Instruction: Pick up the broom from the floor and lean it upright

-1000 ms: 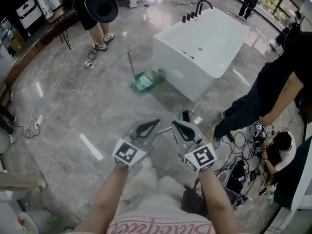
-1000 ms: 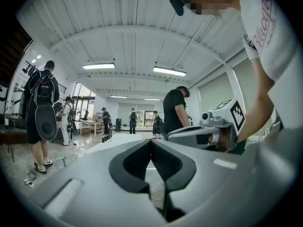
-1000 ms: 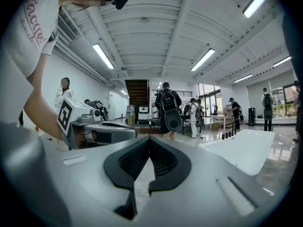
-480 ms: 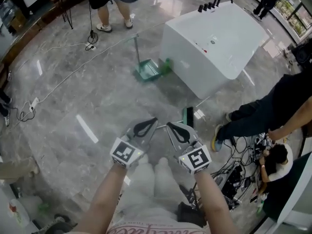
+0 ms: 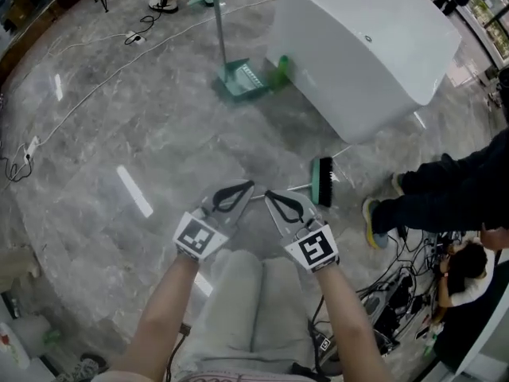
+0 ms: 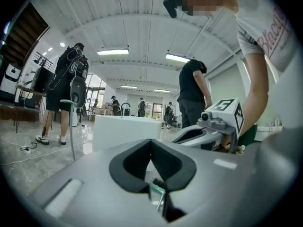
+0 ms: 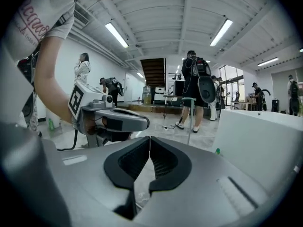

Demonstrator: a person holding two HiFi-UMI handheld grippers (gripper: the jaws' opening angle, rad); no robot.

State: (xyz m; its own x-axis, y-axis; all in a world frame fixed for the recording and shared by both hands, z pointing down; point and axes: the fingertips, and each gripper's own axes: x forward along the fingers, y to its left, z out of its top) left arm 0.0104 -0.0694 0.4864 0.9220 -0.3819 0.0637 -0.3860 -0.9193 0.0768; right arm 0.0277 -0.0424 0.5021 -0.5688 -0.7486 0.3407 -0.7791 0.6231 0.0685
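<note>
The left gripper (image 5: 247, 188) and right gripper (image 5: 270, 194) hang low over the grey marble floor (image 5: 119, 134), each with its jaws pressed together on nothing. Just beyond their tips lies the broom (image 5: 322, 181): a thin silver handle and a black-and-green brush head, flat on the floor, with the handle end nearest the tips. Only the head view shows it whole. The left gripper view shows just a green bit on a thin rod below its closed pads. Farther off stand a green dustpan (image 5: 239, 80) and a white bathtub (image 5: 374, 46).

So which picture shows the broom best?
The head view. The broom lies on the floor there, with its dark brush end and part of its handle plain to see. The left gripper view catches only a green and metal sliver, probably its handle. The right gripper view shows none of it.
</note>
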